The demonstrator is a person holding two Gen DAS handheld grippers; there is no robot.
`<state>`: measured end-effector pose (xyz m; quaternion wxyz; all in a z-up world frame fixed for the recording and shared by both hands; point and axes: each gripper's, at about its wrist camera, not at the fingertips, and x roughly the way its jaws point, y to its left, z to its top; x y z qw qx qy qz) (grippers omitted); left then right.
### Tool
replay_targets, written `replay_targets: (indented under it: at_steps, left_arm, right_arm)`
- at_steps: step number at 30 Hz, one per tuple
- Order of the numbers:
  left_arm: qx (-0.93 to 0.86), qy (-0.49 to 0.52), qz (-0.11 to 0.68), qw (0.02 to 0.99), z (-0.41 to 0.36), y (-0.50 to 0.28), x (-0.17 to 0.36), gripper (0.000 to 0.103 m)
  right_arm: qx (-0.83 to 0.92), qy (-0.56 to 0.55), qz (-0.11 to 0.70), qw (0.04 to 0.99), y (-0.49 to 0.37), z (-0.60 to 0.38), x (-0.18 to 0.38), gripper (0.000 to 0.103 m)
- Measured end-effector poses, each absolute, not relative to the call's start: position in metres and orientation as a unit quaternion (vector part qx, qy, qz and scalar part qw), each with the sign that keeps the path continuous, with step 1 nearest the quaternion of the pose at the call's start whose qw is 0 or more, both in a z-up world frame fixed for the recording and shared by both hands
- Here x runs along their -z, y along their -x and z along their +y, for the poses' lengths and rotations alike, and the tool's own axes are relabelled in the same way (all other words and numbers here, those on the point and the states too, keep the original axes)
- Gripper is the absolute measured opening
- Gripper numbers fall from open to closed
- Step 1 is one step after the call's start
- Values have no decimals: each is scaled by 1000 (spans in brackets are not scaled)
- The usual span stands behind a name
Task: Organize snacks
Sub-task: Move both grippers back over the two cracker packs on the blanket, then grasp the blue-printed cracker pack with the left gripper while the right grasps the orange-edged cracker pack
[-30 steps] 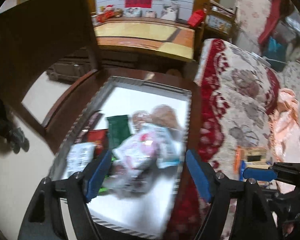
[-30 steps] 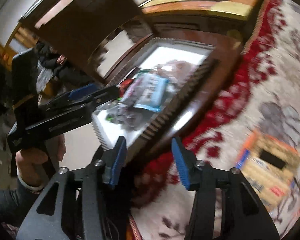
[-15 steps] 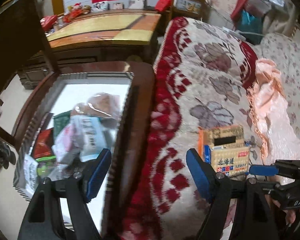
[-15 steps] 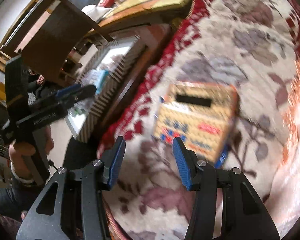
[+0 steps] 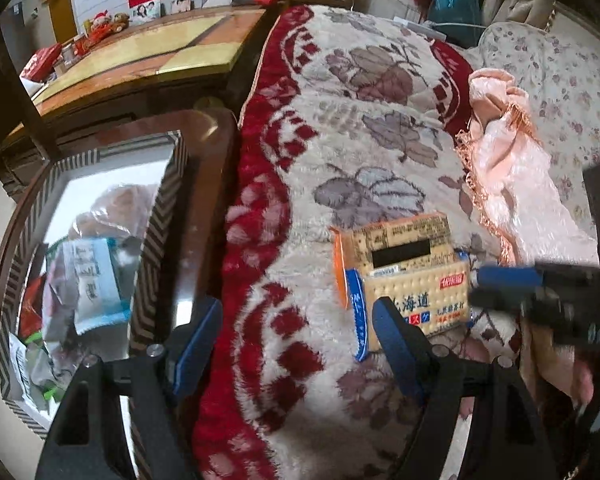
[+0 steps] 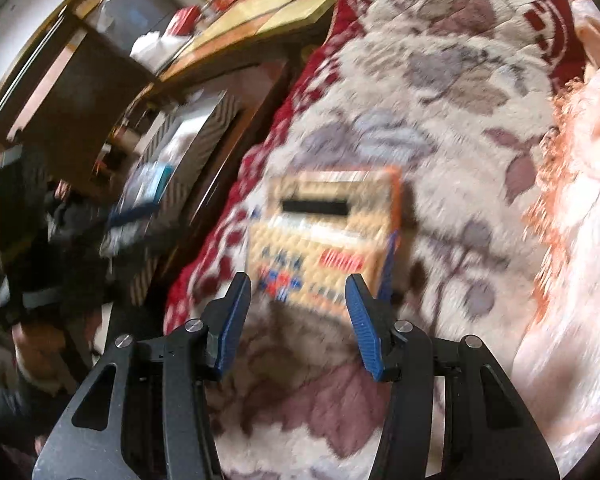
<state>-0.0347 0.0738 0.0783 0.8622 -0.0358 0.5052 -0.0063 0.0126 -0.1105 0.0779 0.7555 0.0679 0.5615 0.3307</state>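
Nothing was held by either gripper: the left gripper (image 5: pixel 296 340) was spread wide and the right gripper (image 6: pixel 298 320) part-open just before the cracker box (image 6: pixel 324 236). That box was laid on the floral blanket (image 5: pixel 380 128); left of it, further snack packets (image 5: pixel 92 280) were kept in the striped tray (image 5: pixel 156 216).

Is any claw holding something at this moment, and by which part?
Nothing is held. The left claw and right claw are both open and empty; the cracker box lies free on the blanket.

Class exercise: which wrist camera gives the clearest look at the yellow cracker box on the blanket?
The left wrist view: the cracker box is sharp, its print readable. The right wrist view centres it between open tongs, but motion blur smears it.
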Motion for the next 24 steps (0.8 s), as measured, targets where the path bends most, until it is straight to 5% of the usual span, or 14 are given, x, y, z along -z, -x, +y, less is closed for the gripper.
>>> replay_targets:
  at_steps: [13,24]
  left_arm:
    - [-20,91,538,838,97,81,-61,79]
    - [12,106,557,824,59,88,-51,79]
  right_arm:
    - [-341,-24,624,702,2,-93,-37,50]
    - [-390,-112,623,669,49,-115,-47,53]
